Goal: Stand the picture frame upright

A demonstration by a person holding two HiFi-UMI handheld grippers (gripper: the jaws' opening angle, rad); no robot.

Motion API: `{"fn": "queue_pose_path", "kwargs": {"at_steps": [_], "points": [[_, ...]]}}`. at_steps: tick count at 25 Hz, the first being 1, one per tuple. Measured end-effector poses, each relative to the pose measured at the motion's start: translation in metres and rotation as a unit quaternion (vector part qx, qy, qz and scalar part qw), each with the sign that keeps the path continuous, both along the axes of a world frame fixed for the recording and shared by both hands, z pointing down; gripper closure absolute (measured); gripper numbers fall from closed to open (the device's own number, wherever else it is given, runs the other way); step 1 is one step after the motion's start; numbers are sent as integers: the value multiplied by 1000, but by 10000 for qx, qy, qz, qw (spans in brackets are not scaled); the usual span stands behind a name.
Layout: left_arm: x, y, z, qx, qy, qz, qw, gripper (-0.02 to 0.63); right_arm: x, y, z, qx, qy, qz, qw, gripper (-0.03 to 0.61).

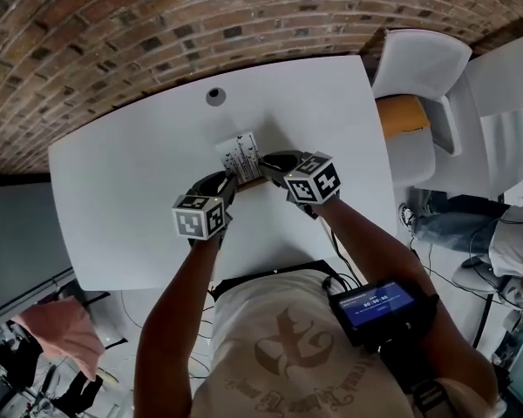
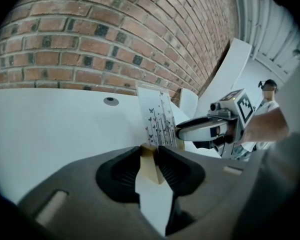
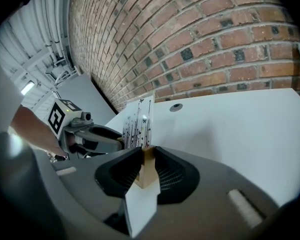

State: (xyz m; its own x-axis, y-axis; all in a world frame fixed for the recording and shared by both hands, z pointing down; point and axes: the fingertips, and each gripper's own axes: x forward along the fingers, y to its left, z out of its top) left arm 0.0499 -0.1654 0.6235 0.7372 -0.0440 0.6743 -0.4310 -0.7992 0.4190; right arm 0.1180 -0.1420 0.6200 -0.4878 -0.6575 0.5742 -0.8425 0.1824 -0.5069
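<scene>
picture frame lower edge hidden, printed pattern too small

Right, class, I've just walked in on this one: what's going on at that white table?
A person stands at a white table by a brick wall, working with a claw in each hand. The left claw and the right claw each pinch the wooden bottom edge of a picture frame, one at either side. The frame is close to upright on the table, showing its butterfly print. Both claws are clamped on it, so it is not standing alone yet.
</scene>
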Motion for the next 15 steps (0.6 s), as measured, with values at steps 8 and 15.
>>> {"fn": "queue_pose_path", "kwargs": {"at_steps": [8,15], "points": [[34,-26,-1,336,-9,640,9974,495,30,-18,-4,263,17,288,9992,483],[62,-47,4,572,-78,1005,9933,495,55,-36,1,462,324,466,9973,483]]}}
